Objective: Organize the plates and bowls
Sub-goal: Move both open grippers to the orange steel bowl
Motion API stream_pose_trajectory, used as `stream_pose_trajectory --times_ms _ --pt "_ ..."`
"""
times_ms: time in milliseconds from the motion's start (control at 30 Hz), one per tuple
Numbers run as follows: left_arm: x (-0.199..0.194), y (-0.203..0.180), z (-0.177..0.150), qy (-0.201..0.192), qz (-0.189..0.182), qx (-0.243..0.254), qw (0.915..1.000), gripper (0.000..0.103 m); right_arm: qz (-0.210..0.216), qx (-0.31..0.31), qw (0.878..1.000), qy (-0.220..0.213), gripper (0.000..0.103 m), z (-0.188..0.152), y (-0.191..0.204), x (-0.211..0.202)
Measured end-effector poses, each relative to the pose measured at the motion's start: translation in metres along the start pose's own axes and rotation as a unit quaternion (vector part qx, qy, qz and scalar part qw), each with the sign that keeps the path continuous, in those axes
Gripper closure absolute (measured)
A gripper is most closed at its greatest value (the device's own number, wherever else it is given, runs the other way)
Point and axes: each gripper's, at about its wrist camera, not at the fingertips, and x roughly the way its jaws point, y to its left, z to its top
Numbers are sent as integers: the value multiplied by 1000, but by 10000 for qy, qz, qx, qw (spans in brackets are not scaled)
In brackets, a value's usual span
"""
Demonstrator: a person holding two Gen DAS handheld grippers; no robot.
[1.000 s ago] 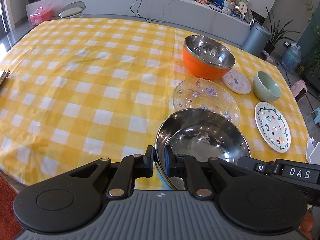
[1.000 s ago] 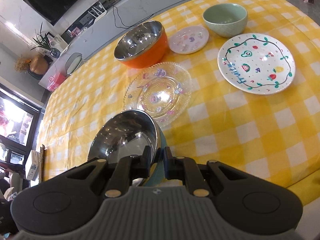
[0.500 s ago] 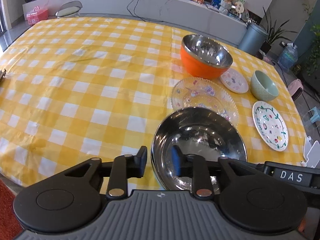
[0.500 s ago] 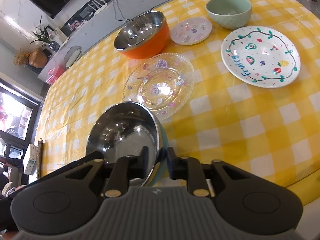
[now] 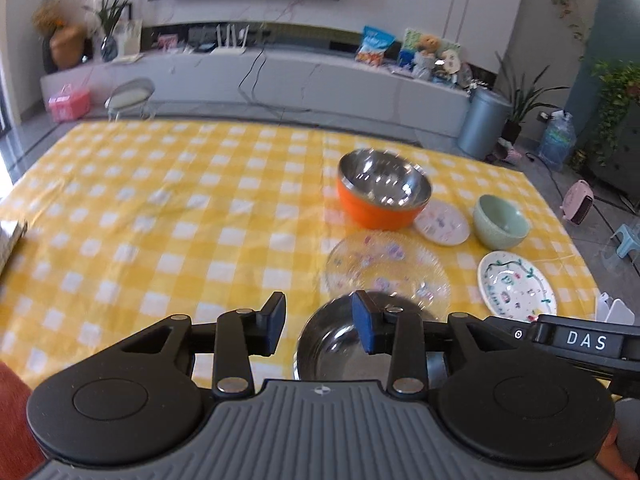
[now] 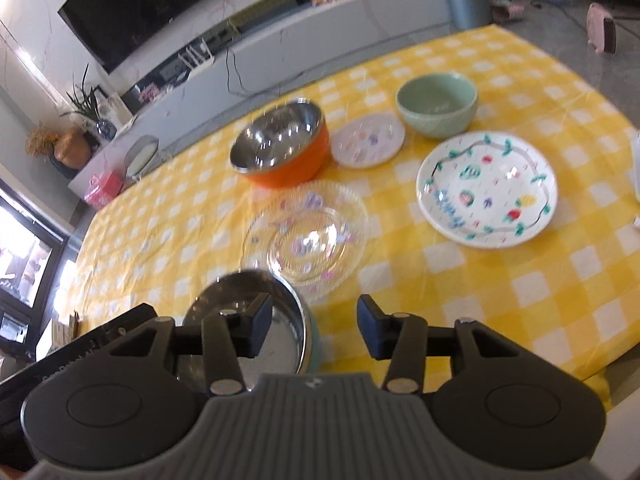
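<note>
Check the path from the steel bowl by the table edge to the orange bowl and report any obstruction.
The clear glass plate lies flat between the steel bowl and the orange bowl; carried above it, nothing blocks.

yellow check tablecloth (image 5: 160, 208), grey bin (image 5: 483, 123), wall TV (image 6: 156, 8), pink box (image 5: 69, 102), snack bags (image 5: 374, 50)

both grippers, left gripper (image 5: 319, 324) and right gripper (image 6: 315, 328), agape
</note>
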Motion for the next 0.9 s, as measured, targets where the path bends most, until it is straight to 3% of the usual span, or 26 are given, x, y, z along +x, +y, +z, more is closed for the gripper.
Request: stream_pose_trajectory --times_ms 233,433,667,900 --pt "0 -19 25 -247 -37 447 9987 60 -72 -138 9994 -307 46 21 5 -12" --pt "9 -30 53 -382 -66 671 9970 48 -117 -338 9975 -608 40 52 17 -16" --pt "34 -29 85 -338 -131 534 9979 41 -201 -540 9941 -915 33 92 27 -5" --pt "65 -21 107 -276 -236 361 9987 25 -314 -323 9959 -788 33 128 18 33"
